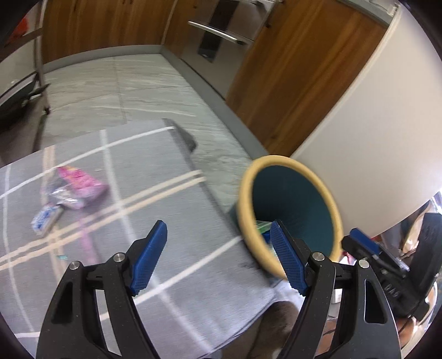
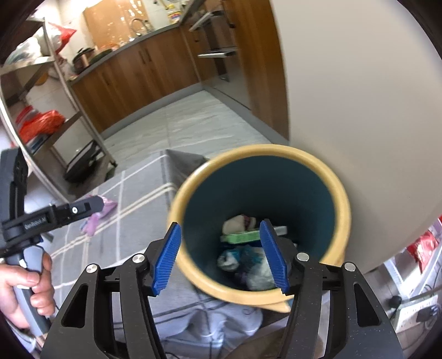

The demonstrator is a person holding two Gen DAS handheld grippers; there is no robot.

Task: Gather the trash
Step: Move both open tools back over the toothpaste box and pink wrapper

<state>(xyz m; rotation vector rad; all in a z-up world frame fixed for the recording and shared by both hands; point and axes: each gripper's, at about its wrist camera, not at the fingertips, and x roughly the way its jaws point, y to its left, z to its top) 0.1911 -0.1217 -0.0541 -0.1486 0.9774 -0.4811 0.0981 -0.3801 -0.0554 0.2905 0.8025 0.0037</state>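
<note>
My right tongs [image 2: 221,258] hung open and empty over the yellow-rimmed bin [image 2: 341,218] with trash in it, left tongs [image 1: 218,258] open too, pink wrapper [image 1: 81,187] lying on the bench [image 1: 154,171].

Kitchen interior, daylit. Floor [image 1: 154,91]: pale grey stone-look tiles with light veining, grey skirting along its far edge. Wood-grain cabinets [image 2: 132,71] line the far wall under a grey countertop [image 2: 143,36]; a curved tap [image 2: 136,24] and a dark pot [image 2: 83,56] stand on it. Steel appliance with bar handle [image 1: 221,33] sits among the cabinets, far right. Metal shelving rack [image 2: 63,91] on the left holds red bags. Large off-white wall panel [image 2: 359,96] fills the right. Near surface covered by a grey cloth [image 1: 165,193] with white and beige stripes.
</note>
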